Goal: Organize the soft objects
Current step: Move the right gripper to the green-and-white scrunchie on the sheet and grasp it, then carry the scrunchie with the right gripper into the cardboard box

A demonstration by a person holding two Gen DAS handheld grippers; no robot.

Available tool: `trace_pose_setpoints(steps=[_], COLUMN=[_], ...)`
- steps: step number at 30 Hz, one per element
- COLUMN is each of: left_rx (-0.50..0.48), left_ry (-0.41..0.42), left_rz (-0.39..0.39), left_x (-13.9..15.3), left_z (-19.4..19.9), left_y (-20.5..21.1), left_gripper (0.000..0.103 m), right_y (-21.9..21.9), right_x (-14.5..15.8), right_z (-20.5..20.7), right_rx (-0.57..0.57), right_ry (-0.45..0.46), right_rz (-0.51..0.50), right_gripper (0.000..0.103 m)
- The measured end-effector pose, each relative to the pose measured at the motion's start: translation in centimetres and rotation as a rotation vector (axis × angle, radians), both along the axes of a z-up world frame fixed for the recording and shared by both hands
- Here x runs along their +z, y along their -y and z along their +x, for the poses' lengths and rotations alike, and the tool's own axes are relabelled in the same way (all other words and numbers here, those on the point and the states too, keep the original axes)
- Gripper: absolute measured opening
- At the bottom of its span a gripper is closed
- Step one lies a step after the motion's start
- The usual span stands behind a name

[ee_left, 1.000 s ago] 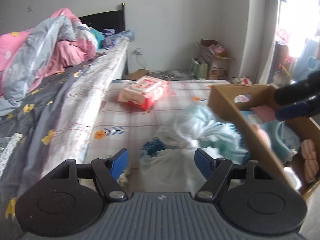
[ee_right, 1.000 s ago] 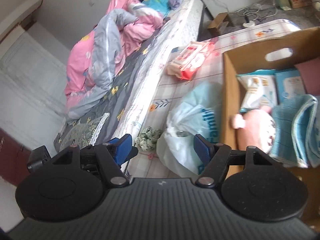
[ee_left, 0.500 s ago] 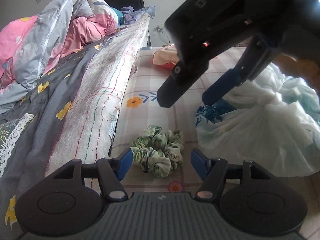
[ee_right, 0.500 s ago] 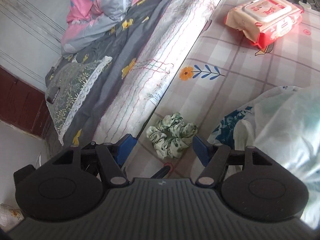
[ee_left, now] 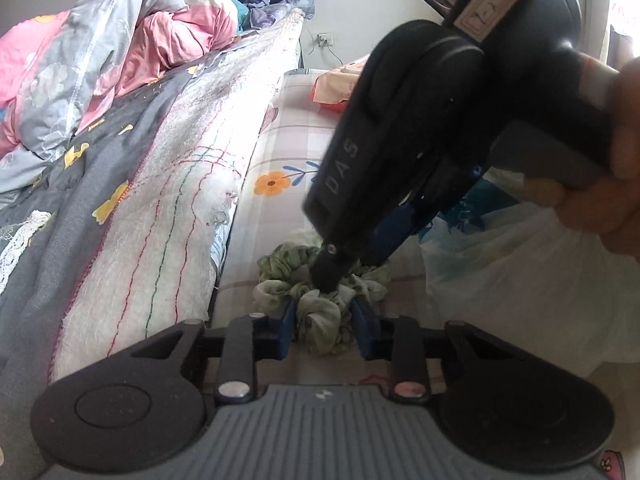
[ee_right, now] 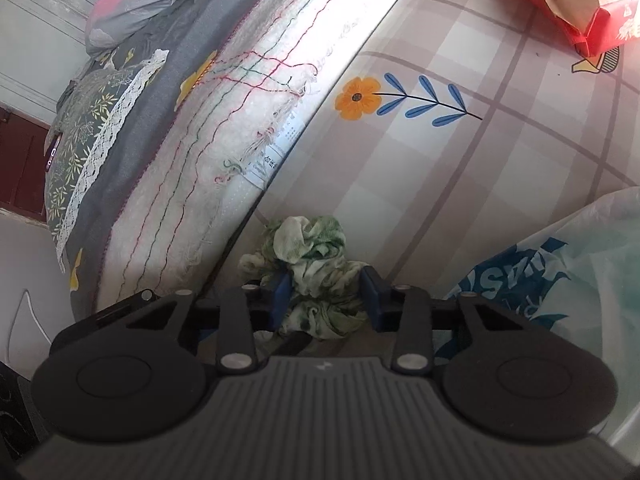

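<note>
Pinching in from both sides, the two tools are meeting on one green scrunchie (ee_left: 320, 304) lying on the checked floral sheet (ee_right: 500, 152), right against the foot of the mattress (ee_left: 180, 208). In the left wrist view, the left hand-held gripper (ee_left: 325, 330) is closing its blue fingers (ee_left: 286, 328) on the near lobe of the scrunchie, fabric bulging between the pads. The right hand-held gripper (ee_left: 348, 268) is coming down from above in that same view, its dark tip pressing into the top of the scrunchie while the person's hand (ee_left: 608, 168) is wrapping the handle. Over in the right wrist view, the right tool's blue fingers (ee_right: 370, 294) are squeezing a crumpled green-and-white fold between them, narrowed in on the cloth rather than spread. A white plastic bag (ee_right: 560, 280) with blue print is sitting just beside the scrunchie on the right. A red-and-cream wipes pack (ee_right: 580, 4) is lying well apart, farther up the sheet. Pink and grey bedding (ee_left: 100, 60) is heaped on the bed to the left.
</note>
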State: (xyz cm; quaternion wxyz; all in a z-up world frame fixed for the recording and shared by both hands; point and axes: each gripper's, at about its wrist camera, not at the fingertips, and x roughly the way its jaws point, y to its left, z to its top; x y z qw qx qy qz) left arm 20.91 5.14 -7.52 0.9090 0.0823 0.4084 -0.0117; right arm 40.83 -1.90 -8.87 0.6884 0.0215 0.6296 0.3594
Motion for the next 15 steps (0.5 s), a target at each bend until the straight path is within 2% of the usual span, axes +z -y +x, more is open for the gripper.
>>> trace_pose_setpoints(steps=[3, 5, 15], left_rx=[0.001, 0.0, -0.033], left_ry=[0.014, 0.029, 0.161], left_rz=[0.008, 0.008, -0.027], left_x=[0.5, 1.1, 7.3], left_z=[-0.4, -0.8, -4.5], left_y=[0.2, 0.3, 2.0], left_gripper=[0.02, 0.013, 0.013], right_y=[0.2, 0.5, 4.2], right_x=[0.1, 0.6, 8.2], right_z=[0.0, -0.2, -3.5], right_rx=[-0.012, -0.021, -0.05], right_ry=[-0.005, -0.003, 0.096], right_rz=[0.009, 0.02, 0.132], right_gripper=[0.017, 0.015, 0.014])
